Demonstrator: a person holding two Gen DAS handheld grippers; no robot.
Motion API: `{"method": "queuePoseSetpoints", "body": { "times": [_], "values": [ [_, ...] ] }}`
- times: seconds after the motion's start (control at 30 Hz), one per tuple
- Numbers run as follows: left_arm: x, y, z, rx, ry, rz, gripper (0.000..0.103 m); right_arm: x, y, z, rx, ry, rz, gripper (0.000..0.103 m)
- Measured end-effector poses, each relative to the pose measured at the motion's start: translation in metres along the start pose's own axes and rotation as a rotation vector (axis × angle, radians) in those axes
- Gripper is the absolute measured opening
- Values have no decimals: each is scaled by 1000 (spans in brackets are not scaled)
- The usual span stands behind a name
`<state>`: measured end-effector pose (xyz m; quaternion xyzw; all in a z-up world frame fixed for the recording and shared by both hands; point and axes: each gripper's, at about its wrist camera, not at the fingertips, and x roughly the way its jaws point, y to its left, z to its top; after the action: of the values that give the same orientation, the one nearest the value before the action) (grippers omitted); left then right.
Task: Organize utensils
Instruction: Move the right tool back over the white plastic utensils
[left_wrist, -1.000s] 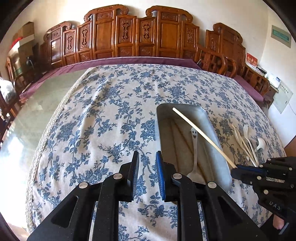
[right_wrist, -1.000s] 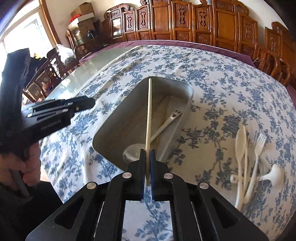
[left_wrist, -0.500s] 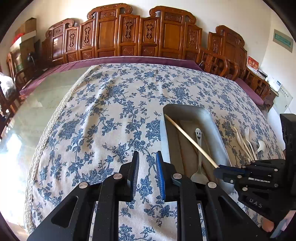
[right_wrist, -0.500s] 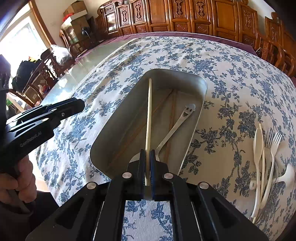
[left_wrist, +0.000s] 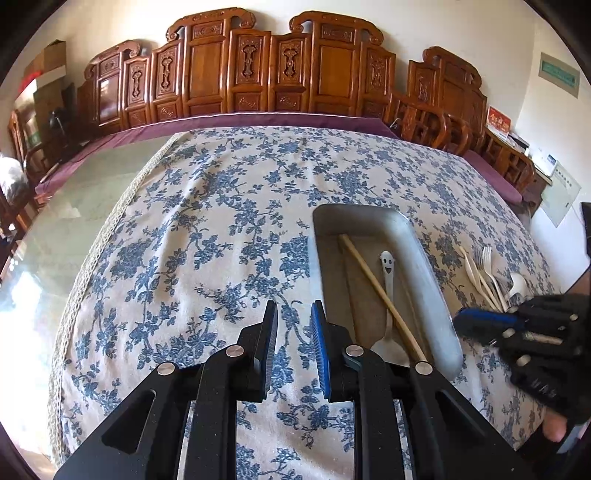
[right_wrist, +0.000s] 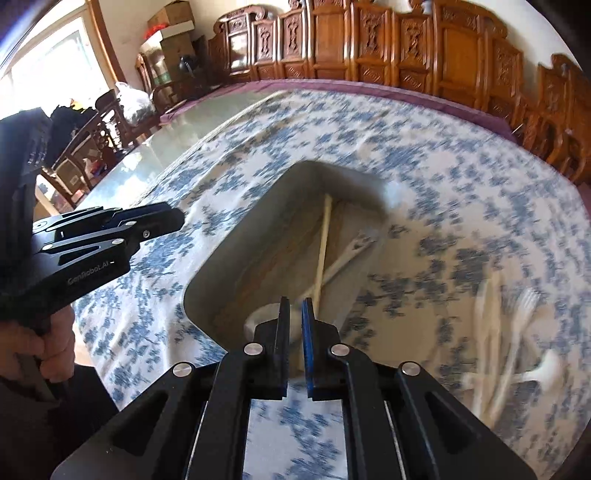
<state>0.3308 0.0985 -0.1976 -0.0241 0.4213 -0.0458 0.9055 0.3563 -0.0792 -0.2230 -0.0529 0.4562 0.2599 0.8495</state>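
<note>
Right wrist view: right gripper (right_wrist: 294, 314) jaws just opening, narrow gap, nothing between them. Chopstick (left_wrist: 380, 295) lies inside metal tray (left_wrist: 424, 258), crossing spoon (left_wrist: 388, 280). White plastic utensils (left_wrist: 487, 277) lie on tabletop just beside tray. Left gripper (left_wrist: 293, 317) narrow, empty.

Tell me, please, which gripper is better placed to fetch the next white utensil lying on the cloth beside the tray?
Probably the right gripper: its jaws have just been opening, with nothing between them, and the white utensils lie on its side of the tray. The left gripper hovers over bare cloth across the tray.
</note>
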Motion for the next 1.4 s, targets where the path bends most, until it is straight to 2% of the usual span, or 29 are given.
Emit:
{"method": "queuePoseSetpoints", "body": {
  "times": [0.1,0.17,0.4,0.43,0.5,0.53,0.6,0.67,0.77,0.9,1.13,1.27,1.33,1.4],
  "values": [
    [-3,-8,0,5,-7,-20,18,-20,-23,-8,23,-26,-36,9],
    [-6,-16,2,13,-19,-36,24,-31,-37,-16,28,-34,-74,9],
    [-7,-52,4,58,-29,-88,25,-63,-109,-49,133,-45,-203,9],
    [-7,-58,3,62,-30,-96,28,-65,-118,-54,147,-44,-223,9],
    [-6,-68,3,72,-32,-103,36,-67,-134,-64,181,-38,-254,16],
    [-6,-74,2,75,-32,-104,43,-66,-140,-69,196,-32,-262,20],
    [-7,-82,1,79,-38,-114,52,-63,-149,-77,213,-20,-279,21],
    [-8,-92,-1,84,-46,-120,66,-57,-155,-84,231,-4,-289,22],
    [-9,-102,-2,88,-52,-130,71,-50,-160,-90,260,2,-284,23],
    [-5,-115,-4,90,-44,-145,72,-42,-161,-85,253,-6,-271,23],
    [4,-127,-8,103,-22,-146,72,-19,-162,-56,216,11,-237,23],
    [8,-133,-9,109,-17,-149,72,1,-168,-48,226,60,-217,15],
    [9,-136,-9,114,-16,-153,72,12,-171,-49,225,106,-233,10],
    [10,-139,-10,120,-13,-156,72,16,-174,-51,226,122,-262,9]
  ]
}}
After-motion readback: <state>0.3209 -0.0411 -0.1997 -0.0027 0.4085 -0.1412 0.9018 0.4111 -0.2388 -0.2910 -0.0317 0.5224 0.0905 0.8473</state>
